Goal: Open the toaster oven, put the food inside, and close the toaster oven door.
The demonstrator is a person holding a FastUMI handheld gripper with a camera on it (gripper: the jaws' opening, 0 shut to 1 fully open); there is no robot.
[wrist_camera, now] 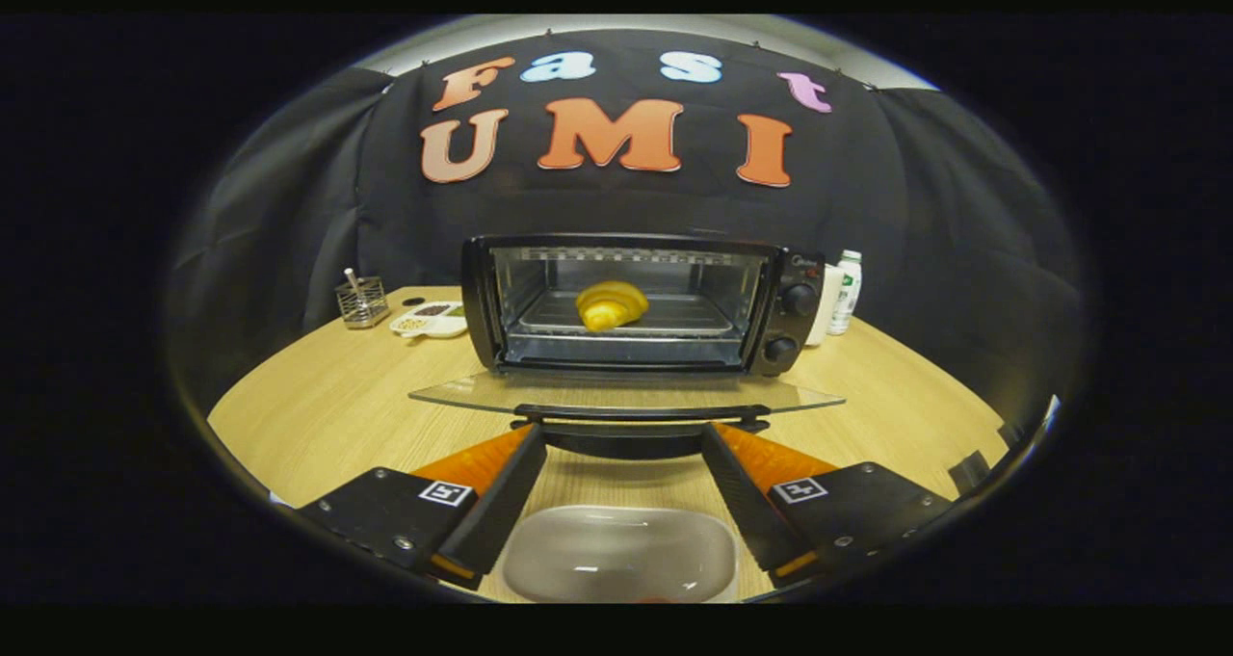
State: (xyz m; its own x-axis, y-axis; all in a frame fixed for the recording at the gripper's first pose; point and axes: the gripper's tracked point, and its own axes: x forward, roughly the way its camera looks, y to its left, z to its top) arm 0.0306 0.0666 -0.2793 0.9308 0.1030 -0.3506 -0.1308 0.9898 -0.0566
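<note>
A black toaster oven (790,309) stands on the wooden table (318,406) ahead of me. Its glass door (626,393) hangs fully down, flat toward me, with the dark handle (641,412) along its front edge. A yellow croissant (611,305) lies on the wire rack inside the oven. My gripper (624,439) is open, its two fingertips just under and behind the door handle, with nothing between them. An empty white dish (619,553) sits on the table below and between the fingers.
Left of the oven stand a wire utensil holder (362,301) and a small white tray (431,321) with compartments. Two white bottles (837,295) stand right of the oven beside its knobs. Bare tabletop stretches on both sides of the door.
</note>
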